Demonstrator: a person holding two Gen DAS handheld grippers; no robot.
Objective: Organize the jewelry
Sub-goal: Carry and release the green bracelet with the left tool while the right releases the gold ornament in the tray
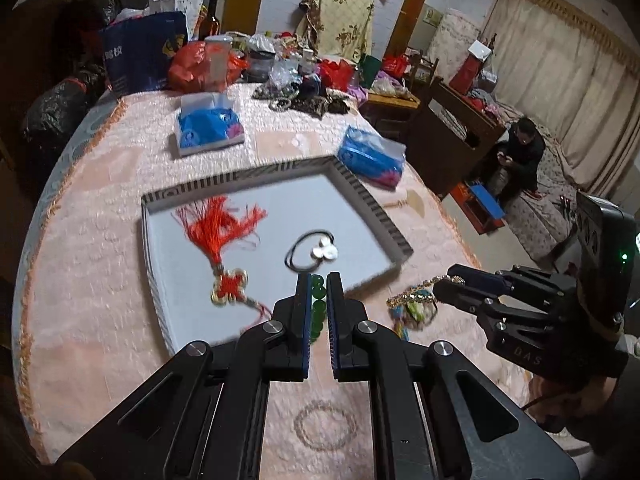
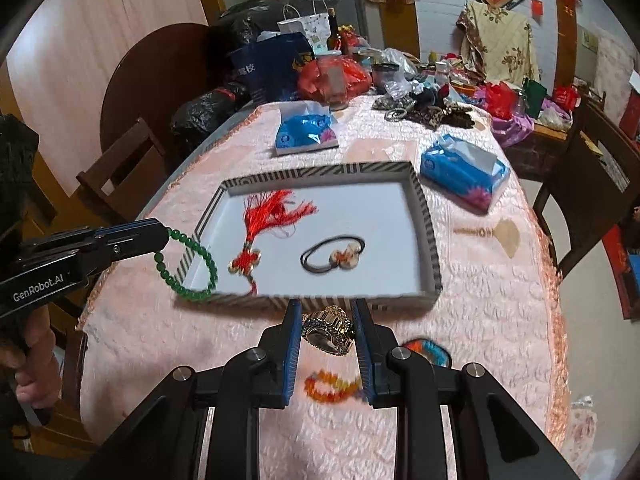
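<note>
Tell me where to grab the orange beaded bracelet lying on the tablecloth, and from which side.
Grip the orange beaded bracelet across its strand, on the near arc of the loop, coming straight down from above. It lies flat on the pink tablecloth, so only a thin bead strand offers itself. The right tool is already shut on the gold watch.

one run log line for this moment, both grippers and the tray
left gripper: shut on green bead bracelet | right gripper: shut on gold watch | tray: red tassel charm, black hair tie
</note>
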